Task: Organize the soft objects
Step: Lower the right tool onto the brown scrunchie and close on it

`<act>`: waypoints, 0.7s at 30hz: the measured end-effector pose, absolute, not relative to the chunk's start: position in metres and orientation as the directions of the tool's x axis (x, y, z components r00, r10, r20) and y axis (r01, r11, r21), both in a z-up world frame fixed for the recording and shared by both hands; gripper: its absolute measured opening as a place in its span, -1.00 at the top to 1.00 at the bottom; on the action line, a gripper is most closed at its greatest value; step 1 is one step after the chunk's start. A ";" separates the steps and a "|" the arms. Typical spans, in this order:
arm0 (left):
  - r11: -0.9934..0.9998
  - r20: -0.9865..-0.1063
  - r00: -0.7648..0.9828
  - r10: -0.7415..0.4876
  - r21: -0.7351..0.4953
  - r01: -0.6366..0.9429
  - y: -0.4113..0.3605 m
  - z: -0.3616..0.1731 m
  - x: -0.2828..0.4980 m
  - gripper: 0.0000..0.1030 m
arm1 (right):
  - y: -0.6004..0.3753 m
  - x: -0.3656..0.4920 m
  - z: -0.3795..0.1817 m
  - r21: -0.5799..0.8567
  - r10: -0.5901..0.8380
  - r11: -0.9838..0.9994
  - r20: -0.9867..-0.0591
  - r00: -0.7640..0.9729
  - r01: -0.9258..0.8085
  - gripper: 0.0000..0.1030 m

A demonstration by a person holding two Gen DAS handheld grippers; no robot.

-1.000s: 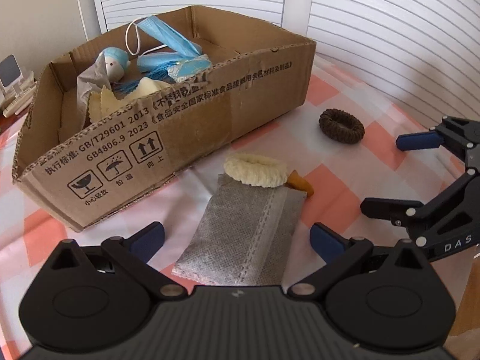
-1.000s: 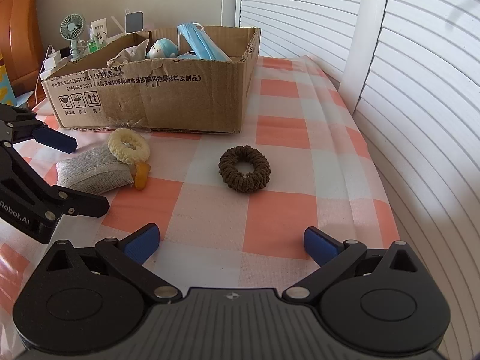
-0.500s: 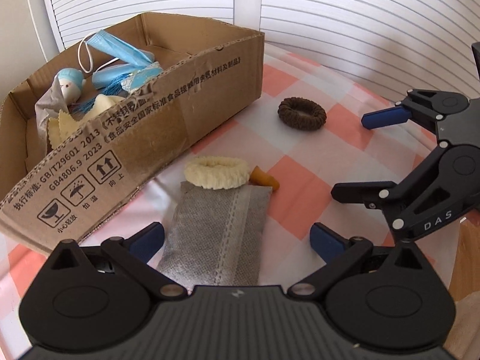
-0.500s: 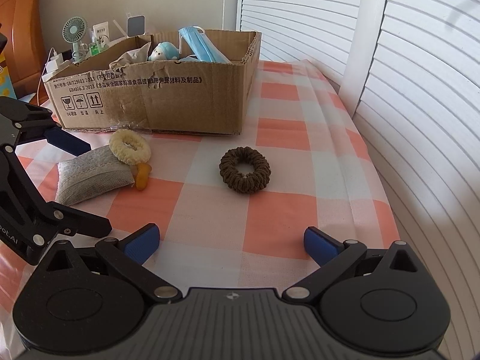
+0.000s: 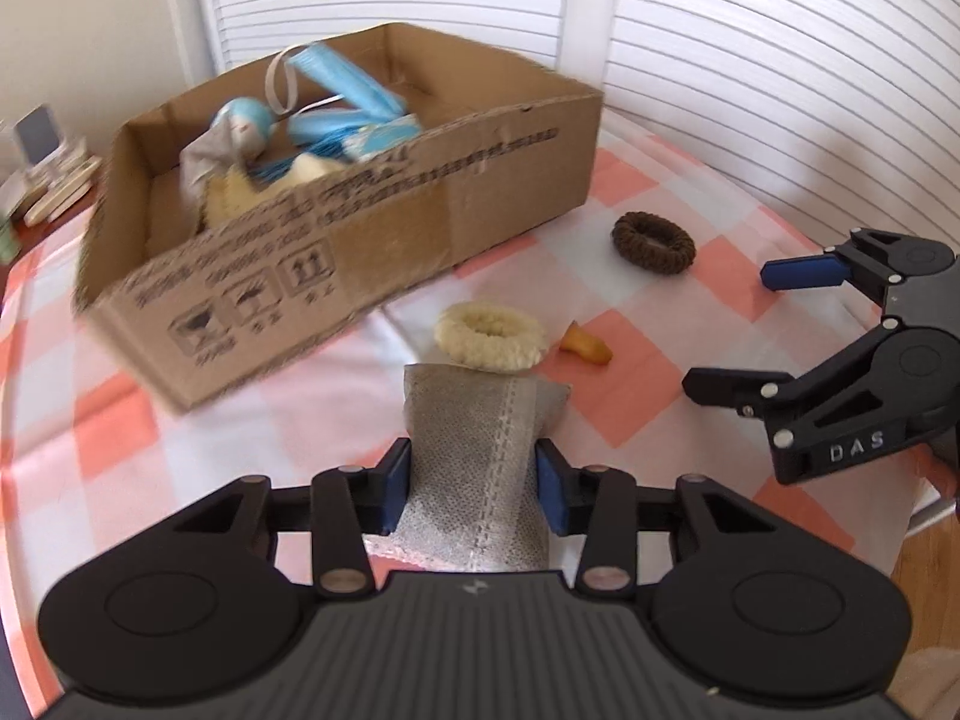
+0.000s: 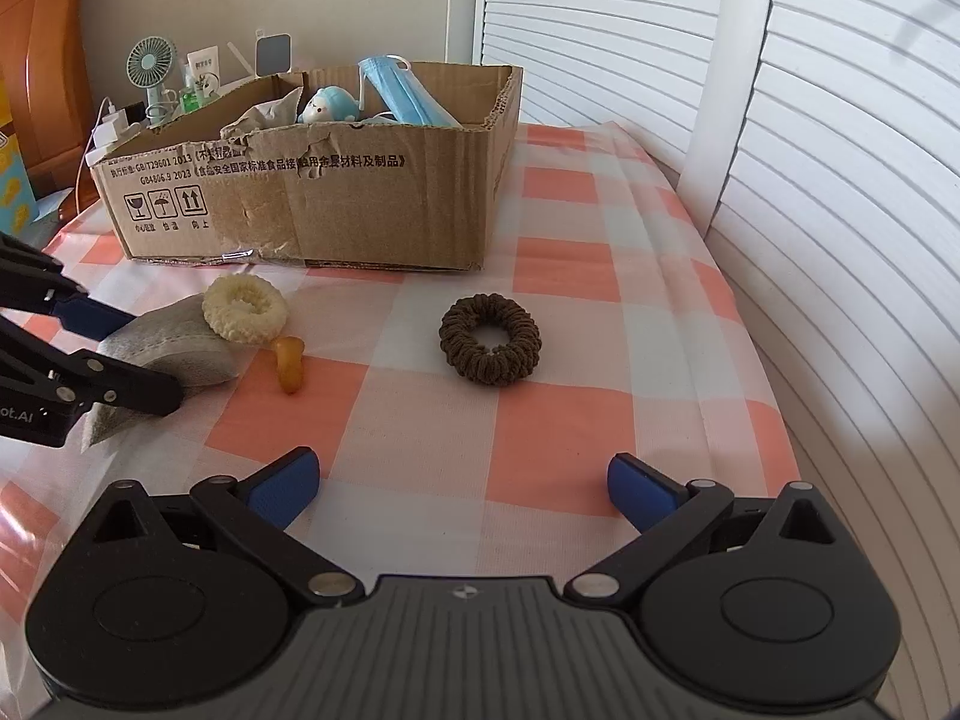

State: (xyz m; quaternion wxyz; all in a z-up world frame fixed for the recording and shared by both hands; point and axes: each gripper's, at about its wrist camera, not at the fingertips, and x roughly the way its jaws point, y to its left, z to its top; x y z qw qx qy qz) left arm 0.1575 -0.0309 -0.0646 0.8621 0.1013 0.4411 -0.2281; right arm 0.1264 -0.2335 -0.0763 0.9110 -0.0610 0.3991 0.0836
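Left wrist view: left gripper (image 5: pixel 474 492) clamps the grey pouch (image 5: pixel 480 450); right gripper (image 6: pixel 462 489) hovers, jaws apart.

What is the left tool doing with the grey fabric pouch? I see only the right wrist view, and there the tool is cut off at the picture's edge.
Observer: In the left wrist view, the left tool is shut on the grey fabric pouch; both blue pads press its long sides.
Operator: Is there room in the brown cardboard box? I see only its front wall.
Observer: From above, the blue face masks and the other soft things are piled at one end. The end nearer the white shutters looks free.
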 end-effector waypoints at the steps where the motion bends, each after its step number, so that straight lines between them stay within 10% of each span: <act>1: 0.890 -0.807 0.512 -0.295 -0.036 0.455 -0.026 -0.064 0.151 0.19 | -0.234 0.126 -0.076 -0.044 0.104 0.979 -0.737 0.668 -0.201 -1.00; 21: 0.968 -0.781 0.592 -0.198 -0.059 0.245 0.012 -0.069 0.132 -0.01 | -0.230 0.157 -0.075 -0.070 0.111 0.969 -0.738 0.666 -0.239 -0.99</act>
